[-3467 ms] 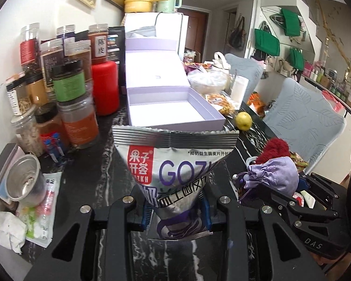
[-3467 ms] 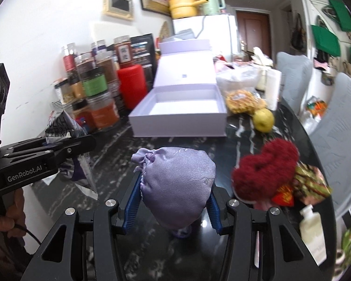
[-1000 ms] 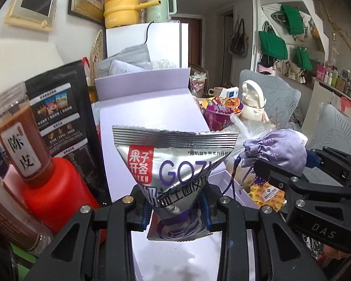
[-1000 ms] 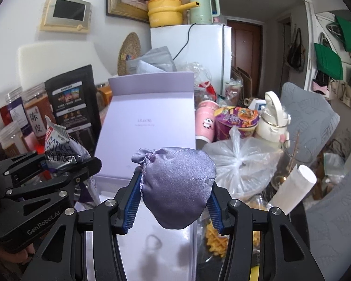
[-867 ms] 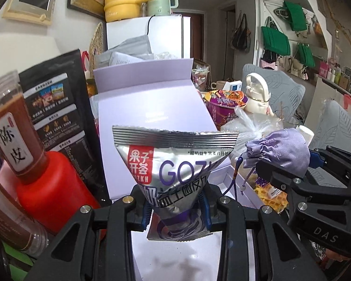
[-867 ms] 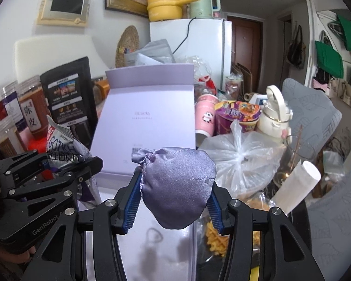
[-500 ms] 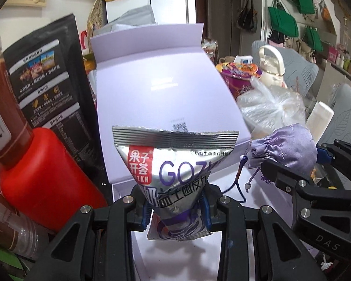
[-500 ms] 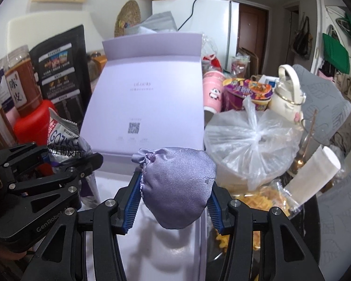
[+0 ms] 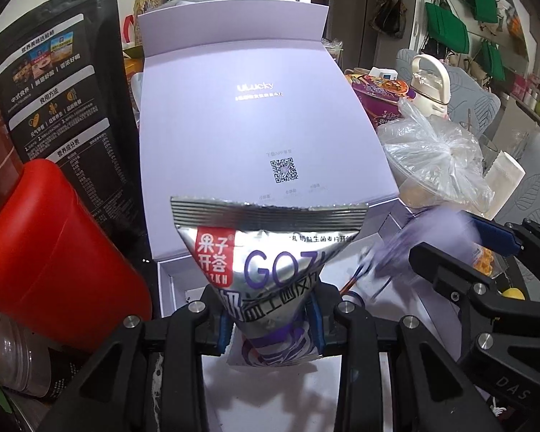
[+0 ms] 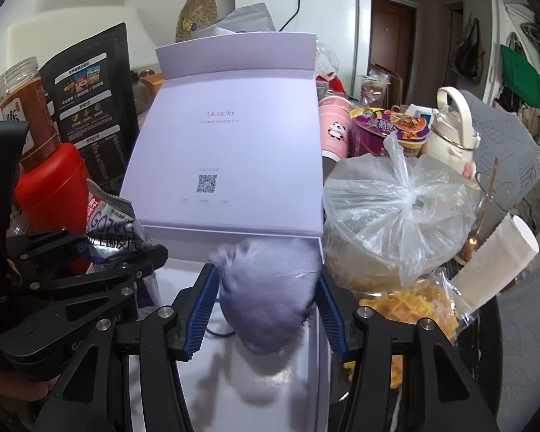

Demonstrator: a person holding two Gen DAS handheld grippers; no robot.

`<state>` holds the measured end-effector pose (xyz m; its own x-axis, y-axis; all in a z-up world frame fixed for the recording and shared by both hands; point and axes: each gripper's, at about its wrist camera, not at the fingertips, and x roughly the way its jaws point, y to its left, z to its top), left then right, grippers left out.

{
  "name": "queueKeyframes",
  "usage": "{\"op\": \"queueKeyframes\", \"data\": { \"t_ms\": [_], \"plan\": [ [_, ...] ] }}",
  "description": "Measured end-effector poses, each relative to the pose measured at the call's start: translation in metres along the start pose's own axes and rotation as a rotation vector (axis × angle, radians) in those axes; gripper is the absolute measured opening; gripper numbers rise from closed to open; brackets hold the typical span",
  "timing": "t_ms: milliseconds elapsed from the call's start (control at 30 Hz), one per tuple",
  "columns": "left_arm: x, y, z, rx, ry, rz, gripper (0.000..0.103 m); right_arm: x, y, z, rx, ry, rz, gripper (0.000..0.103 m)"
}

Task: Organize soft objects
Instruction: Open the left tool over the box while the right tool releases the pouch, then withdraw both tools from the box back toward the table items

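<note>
risk entry: my right fingers (image 10: 268,304) have just been parting; soft lilac satin drawstring pouch (image 10: 270,288) blurred between them above the open lilac cardboard box (image 10: 226,165), may bounce out. my left fingers (image 9: 270,318) clamp the silver foil snack packet (image 9: 268,252) over it; it could snag the pouch cord.

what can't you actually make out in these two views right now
- Purple pouch: motion-blurred in both views, so whether the right gripper pads touch it is unclear.
- Box floor: mostly hidden by the pouch and, in the left wrist view, the snack packet.
- Snack packet's lower end: behind the left gripper fingers.
- Small print by the lid's QR code: too small.
</note>
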<state>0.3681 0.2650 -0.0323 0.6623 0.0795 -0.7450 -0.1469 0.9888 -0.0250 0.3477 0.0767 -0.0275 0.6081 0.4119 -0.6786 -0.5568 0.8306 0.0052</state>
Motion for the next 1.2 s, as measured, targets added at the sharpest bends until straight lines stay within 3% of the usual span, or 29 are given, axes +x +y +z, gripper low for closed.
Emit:
{"op": "queueKeyframes", "data": {
  "t_ms": [100, 167, 233, 333, 500, 1200],
  "plan": [
    [-0.003, -0.002, 0.002, 0.006, -0.004, 0.006, 0.034, -0.002, -0.001, 0.001, -0.003, -0.009, -0.017, 0.068],
    [-0.005, -0.001, 0.003, 0.001, 0.002, 0.015, 0.039, -0.005, -0.002, 0.002, -0.002, -0.015, -0.028, 0.070],
    [-0.003, -0.002, 0.006, -0.005, 0.022, 0.048, 0.061, -0.007, -0.003, 0.002, -0.004, -0.017, -0.037, 0.073],
    [-0.010, -0.001, 0.007, -0.009, -0.017, 0.093, 0.075, -0.010, -0.003, 0.003, -0.008, -0.027, -0.061, 0.074],
    [-0.027, -0.001, 0.010, 0.001, -0.069, 0.110, 0.076, -0.017, -0.002, 0.005, -0.019, -0.041, -0.082, 0.074],
    [-0.078, -0.006, 0.013, -0.021, -0.139, 0.097, 0.076, -0.067, 0.001, 0.008, 0.007, -0.098, -0.086, 0.074]
  ]
}}
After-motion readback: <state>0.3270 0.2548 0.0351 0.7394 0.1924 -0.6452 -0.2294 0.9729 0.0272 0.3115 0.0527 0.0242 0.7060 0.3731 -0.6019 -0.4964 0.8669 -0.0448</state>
